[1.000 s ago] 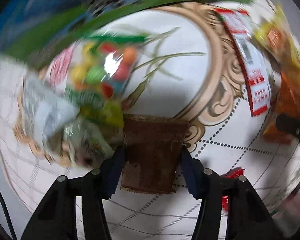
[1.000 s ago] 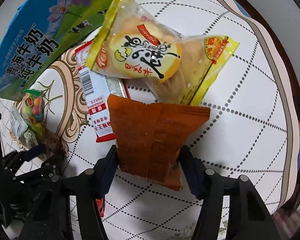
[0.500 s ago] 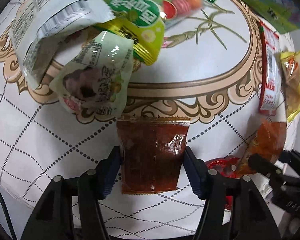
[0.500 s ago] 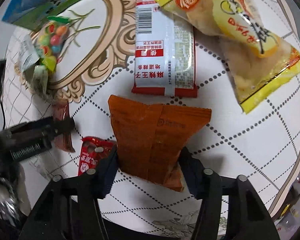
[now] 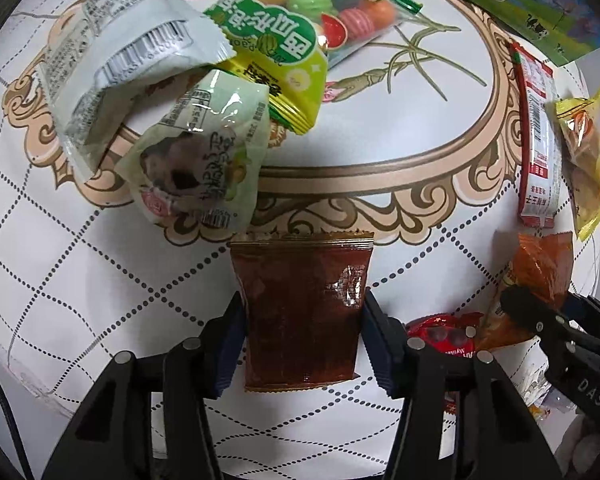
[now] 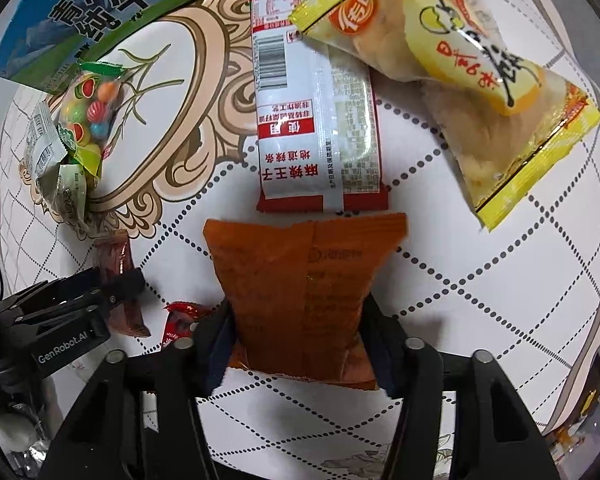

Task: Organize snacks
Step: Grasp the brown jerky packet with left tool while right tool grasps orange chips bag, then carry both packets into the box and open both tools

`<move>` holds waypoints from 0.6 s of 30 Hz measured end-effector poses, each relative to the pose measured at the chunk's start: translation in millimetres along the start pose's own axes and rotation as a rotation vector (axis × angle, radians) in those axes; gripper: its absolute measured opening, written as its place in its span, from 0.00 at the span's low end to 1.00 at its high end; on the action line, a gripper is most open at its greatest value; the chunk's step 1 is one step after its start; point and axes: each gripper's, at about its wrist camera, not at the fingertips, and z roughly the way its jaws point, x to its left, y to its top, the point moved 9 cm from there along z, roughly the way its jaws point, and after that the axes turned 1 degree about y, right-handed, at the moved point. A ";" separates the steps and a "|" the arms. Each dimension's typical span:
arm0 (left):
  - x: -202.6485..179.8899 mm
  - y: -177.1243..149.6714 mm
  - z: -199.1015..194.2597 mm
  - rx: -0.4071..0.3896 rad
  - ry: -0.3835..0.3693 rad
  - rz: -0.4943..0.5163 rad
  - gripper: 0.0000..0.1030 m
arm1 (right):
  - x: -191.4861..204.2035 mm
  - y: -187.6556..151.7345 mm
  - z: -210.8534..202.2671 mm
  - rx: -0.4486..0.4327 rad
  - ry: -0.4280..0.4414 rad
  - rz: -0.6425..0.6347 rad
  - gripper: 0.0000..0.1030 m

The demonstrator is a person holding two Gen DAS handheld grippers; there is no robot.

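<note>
My left gripper (image 5: 303, 312) points down at the table, its jaws closing, both pads pressing the sides of a flat brown snack packet (image 5: 300, 280). The same packet (image 6: 116, 276) shows at the left of the right wrist view. My right gripper (image 6: 300, 316) is also closing and squeezes an orange snack bag (image 6: 304, 264), which pinches narrow between the pads. The orange bag (image 5: 540, 264) hangs at the right of the left wrist view. A small red packet (image 5: 444, 332) lies between the two grippers.
A pile at the left holds a white packet (image 5: 120, 52), a pale green packet (image 5: 200, 160) and a bag of coloured candy balls (image 5: 300, 20). A red-and-white strip packet (image 6: 316, 120) and a yellow chip bag (image 6: 460, 80) lie beyond the orange bag. A blue-green milk carton (image 6: 80, 12) borders the patterned tablecloth (image 5: 80, 260).
Both grippers have rolled and shifted with their packets still held. The orange bag has moved from beside the yellow chip bag to just below the red-and-white packet.
</note>
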 end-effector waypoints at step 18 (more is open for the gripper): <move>-34.6 67.2 -206.7 -0.272 -0.266 0.027 0.50 | 58.4 57.1 -185.1 -0.239 0.267 -0.088 0.52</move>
